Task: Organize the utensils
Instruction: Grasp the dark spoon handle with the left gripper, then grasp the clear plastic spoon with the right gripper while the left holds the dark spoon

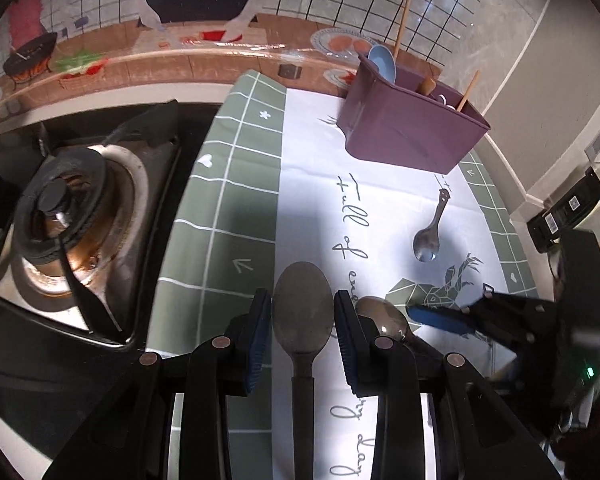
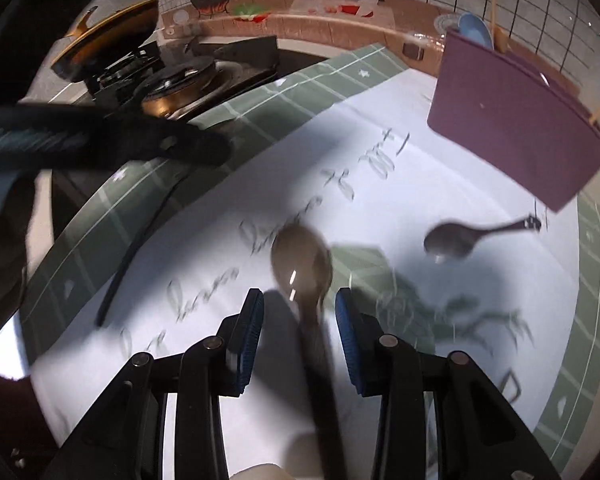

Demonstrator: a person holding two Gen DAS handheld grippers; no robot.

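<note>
In the left wrist view my left gripper [image 1: 303,332] is open, its blue pads either side of a large grey spoon [image 1: 303,308] that lies on the white cloth with a dark handle running back under the gripper. A second spoon [image 1: 384,318] lies just right of it, beside my right gripper [image 1: 440,320]. In the right wrist view my right gripper [image 2: 299,332] is open around a blurred brownish spoon [image 2: 302,260]. A small metal spoon [image 1: 430,236] lies further off; it also shows in the right wrist view [image 2: 452,238]. A purple utensil holder [image 1: 412,128] stands beyond.
The holder [image 2: 516,136] contains a blue spoon [image 1: 382,62] and wooden chopsticks [image 1: 402,24]. A gas stove burner [image 1: 60,216] sits left of the green-and-white cloth [image 1: 236,200]. A black strip [image 2: 136,248] lies on the cloth's left part. A pan lid [image 2: 104,36] rests behind the stove.
</note>
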